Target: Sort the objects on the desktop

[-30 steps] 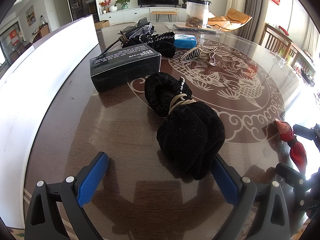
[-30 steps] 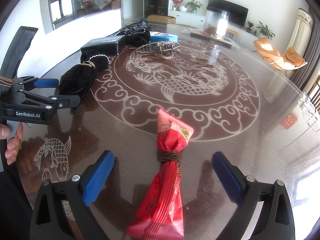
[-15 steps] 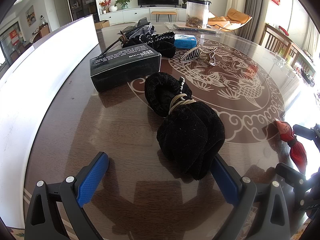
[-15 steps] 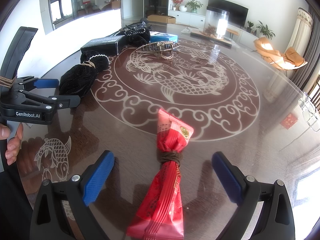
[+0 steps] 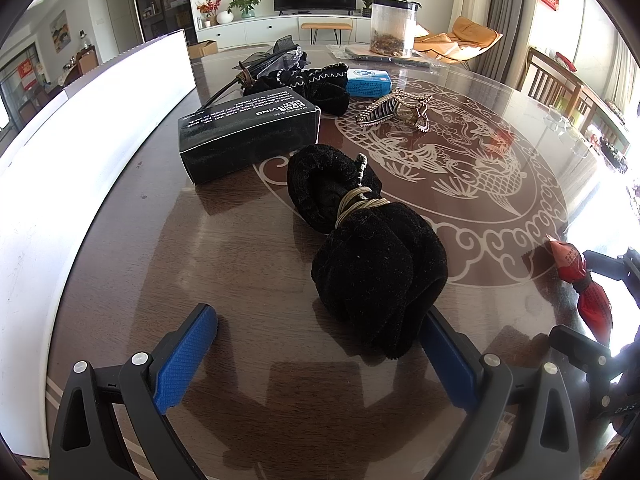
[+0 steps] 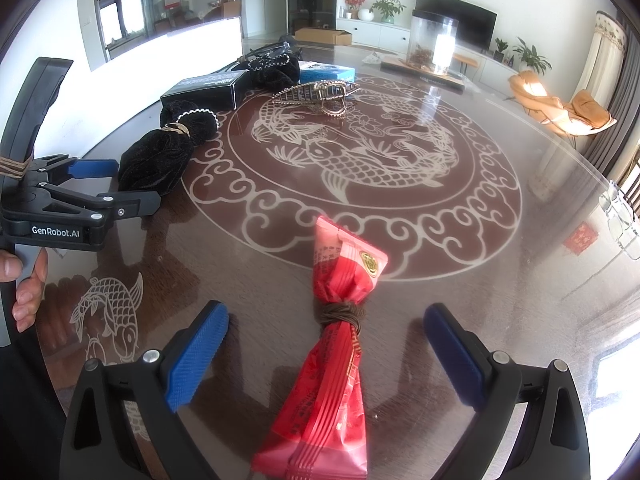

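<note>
Where black box [image 5: 248, 134] sits, hair claw [image 5: 396, 110] nearby

No change is detectable across the 3 samples in either view. The left tool [image 5: 316, 344] sits at the same place against the black bundle [image 5: 372, 248], with the same gap between its pads. The right tool [image 6: 326, 340] frames the red packet [image 6: 340, 344] exactly as before, equally wide. Nothing on the counter [image 6: 460, 292] shifts. The only difference is a very slight shift of the fingers [image 6: 28, 300] on the left handle.
</note>
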Tool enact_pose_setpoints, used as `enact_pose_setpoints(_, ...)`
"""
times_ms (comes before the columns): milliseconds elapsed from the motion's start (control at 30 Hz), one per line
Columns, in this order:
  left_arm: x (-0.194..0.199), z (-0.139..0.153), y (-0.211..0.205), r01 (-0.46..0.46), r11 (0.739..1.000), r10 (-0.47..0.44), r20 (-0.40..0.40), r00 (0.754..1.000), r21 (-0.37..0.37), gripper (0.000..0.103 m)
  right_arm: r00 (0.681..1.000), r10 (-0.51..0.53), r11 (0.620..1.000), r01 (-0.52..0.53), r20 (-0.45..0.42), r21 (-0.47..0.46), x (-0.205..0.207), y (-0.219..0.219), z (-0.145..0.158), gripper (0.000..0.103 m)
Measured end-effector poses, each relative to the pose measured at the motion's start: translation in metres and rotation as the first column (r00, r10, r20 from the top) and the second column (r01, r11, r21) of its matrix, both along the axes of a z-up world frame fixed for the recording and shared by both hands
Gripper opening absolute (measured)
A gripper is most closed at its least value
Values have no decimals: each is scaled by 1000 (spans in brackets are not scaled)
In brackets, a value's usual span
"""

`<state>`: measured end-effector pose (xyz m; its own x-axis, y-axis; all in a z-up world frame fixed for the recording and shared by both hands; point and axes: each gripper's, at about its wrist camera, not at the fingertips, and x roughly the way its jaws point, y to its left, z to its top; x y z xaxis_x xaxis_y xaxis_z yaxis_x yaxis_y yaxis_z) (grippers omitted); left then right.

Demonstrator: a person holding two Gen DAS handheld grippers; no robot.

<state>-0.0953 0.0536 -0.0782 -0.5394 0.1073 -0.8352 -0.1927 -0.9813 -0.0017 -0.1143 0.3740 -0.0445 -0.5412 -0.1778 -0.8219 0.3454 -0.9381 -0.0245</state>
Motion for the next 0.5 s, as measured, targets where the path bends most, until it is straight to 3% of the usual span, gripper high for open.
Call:
enact_pose_setpoints(67, 3, 4, 1, 20, 1000, -20, -22, 1000, 11, 77, 1000, 6, 1000, -6, 18, -7, -1, 1, 0, 98)
enact_pose_setpoints(100, 4, 7, 1, 39, 998, -38, -31, 999, 43, 58, 1000, 12, 1000, -12, 28, 2, -3, 0, 0, 97)
enact_pose_setpoints(133, 5, 9, 0, 56, 995, -53, -33, 998, 81, 35, 999, 20, 1000, -20, 39, 3, -4, -1, 2, 89)
enact_pose_setpoints(167, 4, 10, -1, 69, 991, -66, -26, 997, 116, 21, 999, 34, 999, -34, 39, 3, -3, -3, 5, 69)
enact_pose_setpoints(200, 4, 10, -2, 78, 986, -77, -15, 997, 150, 14, 998, 51, 999, -51, 39, 4, -3, -6, 9, 54)
enact_pose_setpoints(233, 5, 11, -3, 84, 982, -82, -17, 996, 168, 14, 997, 60, 998, -60, 47, 12, -4, -10, 11, 24)
enact_pose_setpoints(267, 7, 15, -3, 90, 980, -86, -33, 996, 176, 14, 996, 69, 998, -69, 61, 5, -5, -12, 13, 20)
enact_pose_setpoints(500, 45, 58, -32, 117, 944, -73, -151, 986, 308, 12, 995, 92, 995, -92, 29, -30, 5, -19, 42, 20)
